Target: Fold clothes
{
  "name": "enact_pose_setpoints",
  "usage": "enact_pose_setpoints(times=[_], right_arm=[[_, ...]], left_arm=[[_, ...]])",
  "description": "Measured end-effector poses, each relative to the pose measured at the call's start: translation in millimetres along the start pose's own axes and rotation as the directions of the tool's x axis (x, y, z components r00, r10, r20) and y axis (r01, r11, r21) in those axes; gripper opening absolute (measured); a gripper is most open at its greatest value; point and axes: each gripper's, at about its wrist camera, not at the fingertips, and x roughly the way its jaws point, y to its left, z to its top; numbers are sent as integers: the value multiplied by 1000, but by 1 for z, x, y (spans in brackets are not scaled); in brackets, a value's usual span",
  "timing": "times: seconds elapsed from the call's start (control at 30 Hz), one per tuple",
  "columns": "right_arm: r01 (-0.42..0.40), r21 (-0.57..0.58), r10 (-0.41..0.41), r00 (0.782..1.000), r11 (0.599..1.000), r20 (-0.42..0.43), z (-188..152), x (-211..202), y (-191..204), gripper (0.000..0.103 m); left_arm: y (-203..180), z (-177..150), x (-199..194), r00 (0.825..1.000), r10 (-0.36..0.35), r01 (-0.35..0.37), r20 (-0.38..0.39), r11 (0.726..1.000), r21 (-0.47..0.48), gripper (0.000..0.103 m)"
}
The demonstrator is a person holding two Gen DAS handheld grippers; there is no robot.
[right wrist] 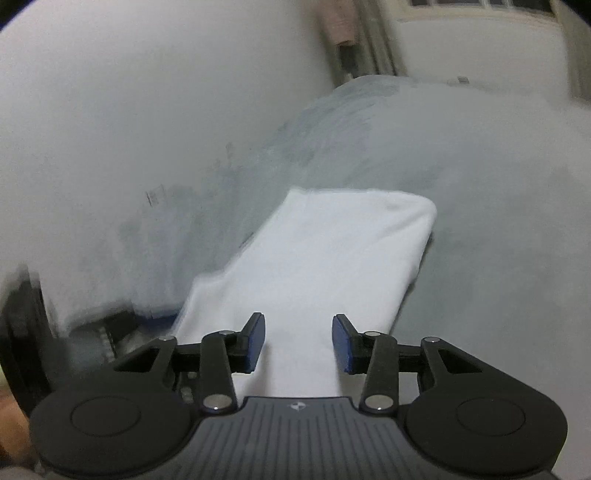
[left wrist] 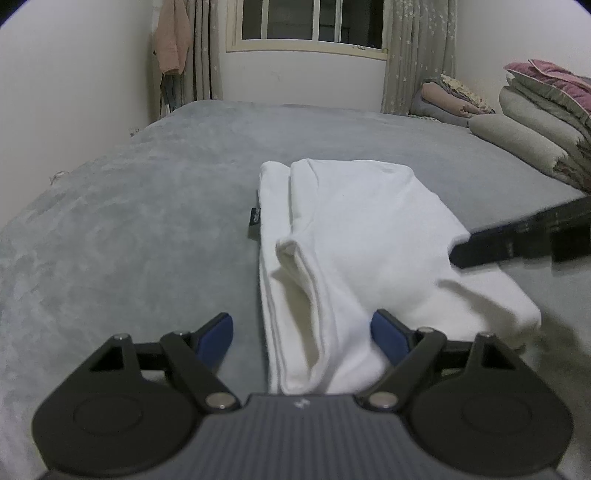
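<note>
A white garment [left wrist: 354, 236], folded into a long strip, lies on the grey bed cover [left wrist: 129, 229]. One layer is doubled back along its left side. My left gripper [left wrist: 303, 339] stands wide open at the garment's near end. Its left pad is over bare bed cover and its right pad is at the cloth's edge, with nothing pinched. In the right wrist view, which is blurred, my right gripper [right wrist: 299, 343] hovers over the same white garment [right wrist: 325, 258] with its jaws apart and nothing between them. In the left wrist view the right gripper [left wrist: 517, 232] shows as a dark blurred bar at the garment's right edge.
A small black tag [left wrist: 254, 218] sticks out by the garment's left edge. Folded quilts [left wrist: 546, 122] are stacked at the right, with a smaller pile of folded clothes [left wrist: 450, 99] in the far corner. A window [left wrist: 306, 22], curtains and a hanging pink garment [left wrist: 171, 40] line the far wall.
</note>
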Motion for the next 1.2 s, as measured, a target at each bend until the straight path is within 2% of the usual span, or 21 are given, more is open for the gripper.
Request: enact_pose_setpoints(times=[0.1,0.17,0.37,0.6,0.87,1.2], right_arm=[[75,-42,-75,997,996,5,-6,0,17,36],[96,-32,-96,995,995,6,5,7,20,36],[133,-20,-133,991,991,-11,-3,8,29,36],[211,-1,-211,977,978,-10,-16,15,33,36],[215,60,-214,977,975,-10,-26,9,28,37],[125,213,-128,992,969,1,-36,7,5,43]], left_arm=[[2,0,0,1000,-6,6,0,1000,-3,83],[2,0,1,1000,-8,8,0,1000,-6,83],[2,0,1,1000,-7,7,0,1000,-5,83],[2,0,0,1000,-10,10,-2,1000,-5,84],[5,0,0,1000,-16,16,-2,1000,-10,85],[6,0,3,1000,-14,14,-2,1000,-7,86]])
